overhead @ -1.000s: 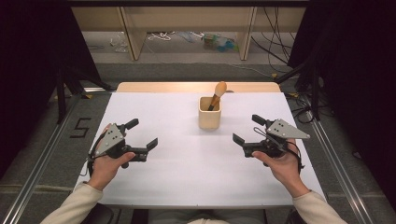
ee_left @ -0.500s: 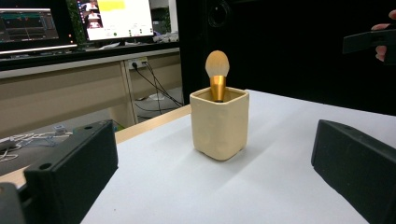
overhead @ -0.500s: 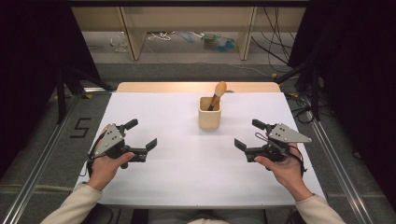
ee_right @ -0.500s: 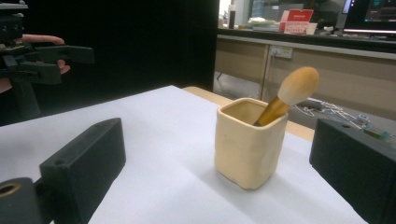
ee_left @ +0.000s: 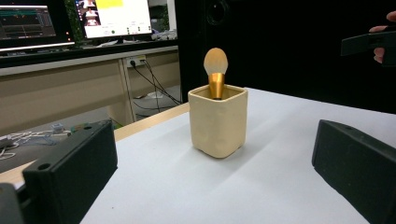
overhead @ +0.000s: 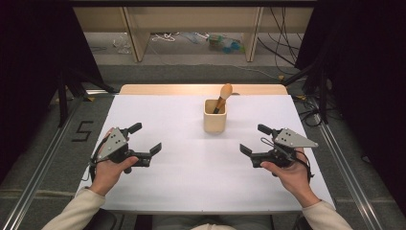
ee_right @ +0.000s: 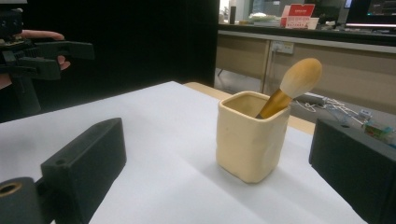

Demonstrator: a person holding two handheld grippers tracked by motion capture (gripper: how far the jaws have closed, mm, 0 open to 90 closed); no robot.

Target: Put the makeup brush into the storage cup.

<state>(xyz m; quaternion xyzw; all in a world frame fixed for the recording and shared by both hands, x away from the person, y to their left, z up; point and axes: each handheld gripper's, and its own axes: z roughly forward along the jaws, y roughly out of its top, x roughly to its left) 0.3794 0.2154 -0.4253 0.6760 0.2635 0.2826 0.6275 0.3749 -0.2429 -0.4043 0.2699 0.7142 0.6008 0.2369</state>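
A cream square cup (overhead: 214, 120) stands upright at the middle back of the white table (overhead: 191, 182). A makeup brush (overhead: 224, 92) with a tan head and gold ferrule leans inside it. My left gripper (overhead: 146, 138) is open, held low at the left with nothing between its jaws. My right gripper (overhead: 253, 139) is open at the right, also holding nothing. In the left gripper view the cup (ee_left: 217, 121) and brush (ee_left: 216, 60) sit ahead between the jaws of my left gripper (ee_left: 210, 186). In the right gripper view the cup (ee_right: 250, 140) and brush (ee_right: 301, 77) stand ahead of my right gripper (ee_right: 219, 196).
A bare wooden strip (overhead: 201, 89) borders the table's far edge. Metal rails (overhead: 344, 167) run along both sides. Desks with monitors (ee_left: 112, 18) stand beyond the table. The opposite gripper (ee_right: 42, 56) appears far off in the right gripper view.
The right gripper has drifted slightly toward the near edge. The left gripper, cup and brush have stayed where they were.
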